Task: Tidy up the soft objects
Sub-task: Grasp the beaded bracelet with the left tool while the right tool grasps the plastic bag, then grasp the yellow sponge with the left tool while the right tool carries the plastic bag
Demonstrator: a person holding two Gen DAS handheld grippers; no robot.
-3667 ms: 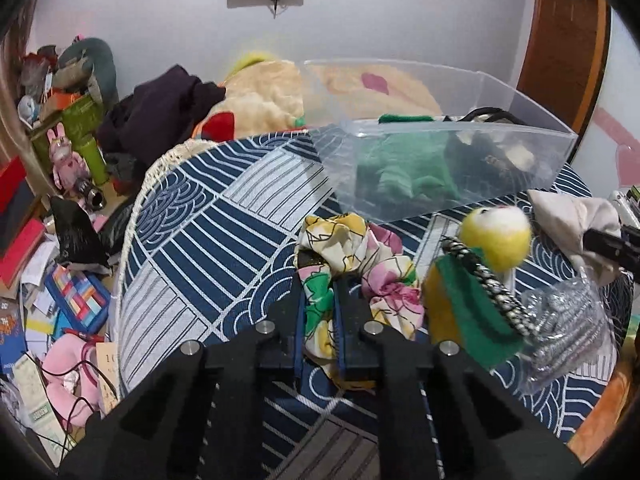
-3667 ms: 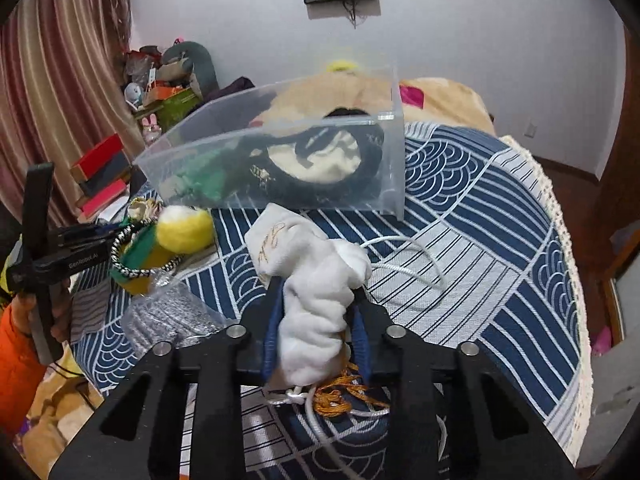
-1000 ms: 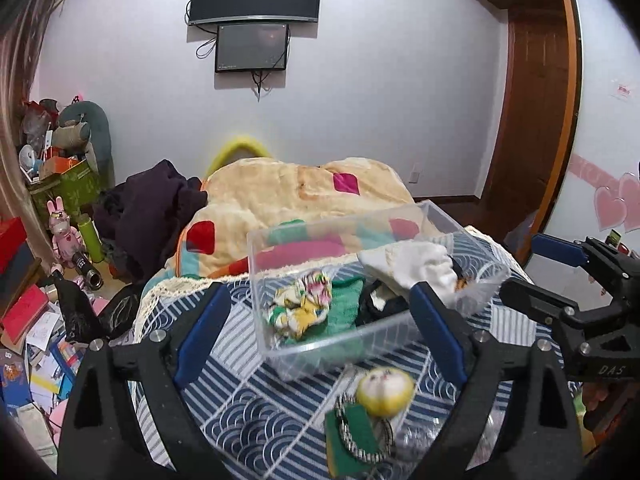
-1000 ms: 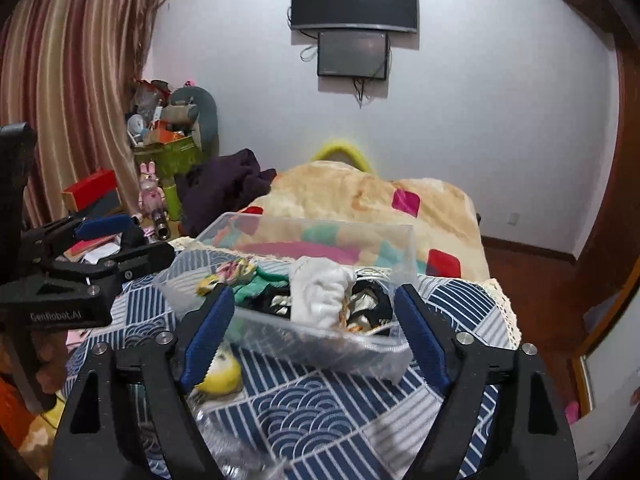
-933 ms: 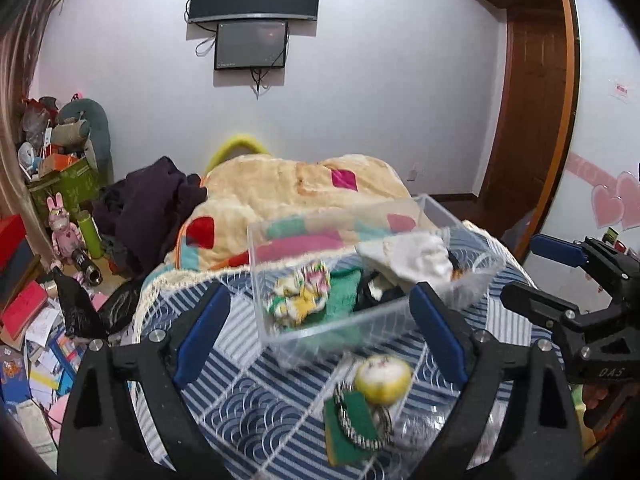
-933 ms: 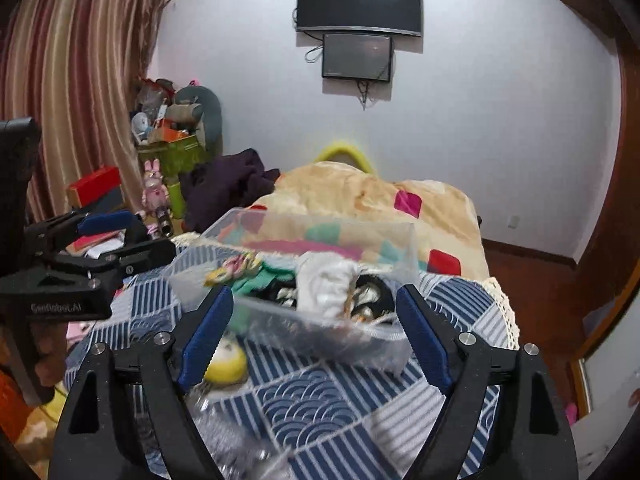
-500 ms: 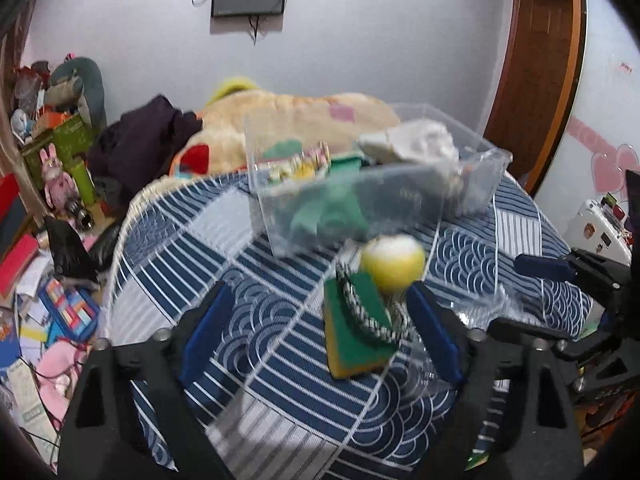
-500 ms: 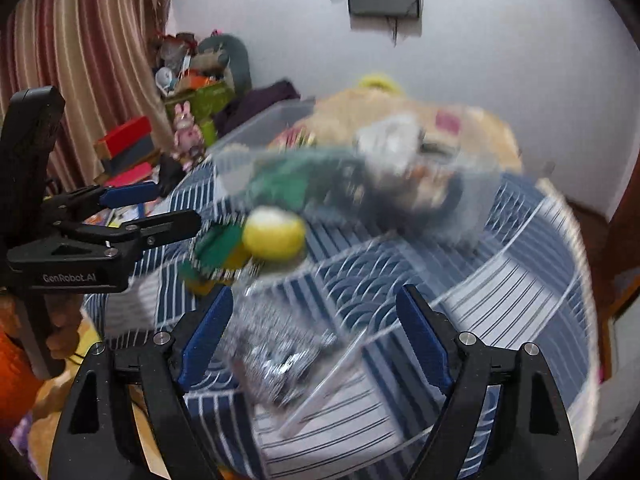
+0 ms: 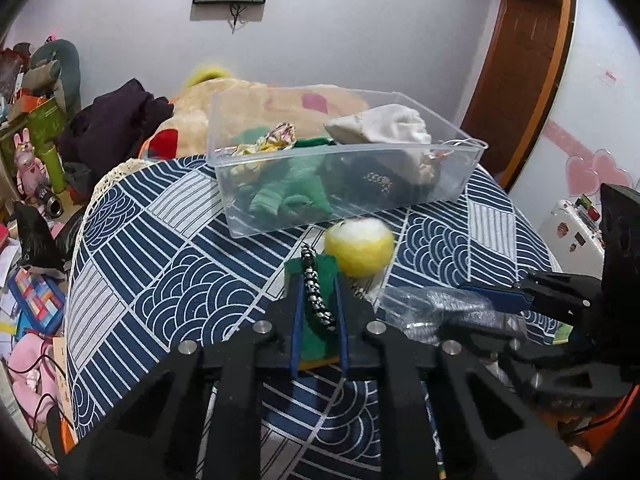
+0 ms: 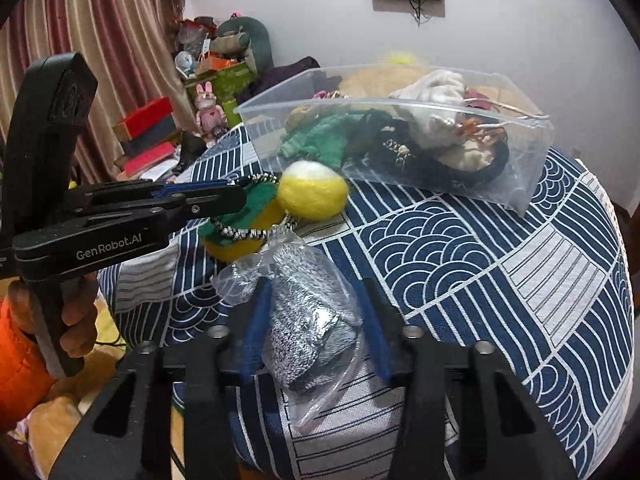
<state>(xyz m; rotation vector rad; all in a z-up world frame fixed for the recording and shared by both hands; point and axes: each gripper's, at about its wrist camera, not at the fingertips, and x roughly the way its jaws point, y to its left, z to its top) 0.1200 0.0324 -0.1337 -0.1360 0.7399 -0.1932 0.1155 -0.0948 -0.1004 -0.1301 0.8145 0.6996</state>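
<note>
A green-and-yellow sponge with a black-and-white braided band lies on the blue patterned table. My left gripper is shut on the sponge; it also shows in the right wrist view. A yellow-white fuzzy ball rests just beyond it. My right gripper closes around a grey knit item in a clear plastic bag, its pads against the bag's sides. The clear plastic bin behind holds green, floral, white and black soft items.
The round table's cloth drops off at the left edge above a cluttered floor. A bed with a beige blanket stands behind the bin. A wooden door is at the right.
Both grippers have dropped from high above the bin to the table and closed: the left onto the sponge, the right around the bagged grey knit.
</note>
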